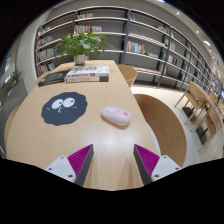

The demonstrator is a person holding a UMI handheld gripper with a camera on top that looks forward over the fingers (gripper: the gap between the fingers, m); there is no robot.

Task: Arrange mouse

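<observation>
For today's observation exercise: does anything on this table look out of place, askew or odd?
One thing: the pink mouse lies on the bare table, beside the dark round mouse pad, not on it. The open gripper hovers short of it.

The table [30,125] is showing a pale wood top, smooth with a soft sheen. The mouse [116,116] is looking like glossy pale pink plastic, catching light. The round mouse mat [64,107] is appearing as dark, matt cloth. The gripper [114,160] is wearing magenta pads [81,158] with a ribbed, matt surface.
</observation>
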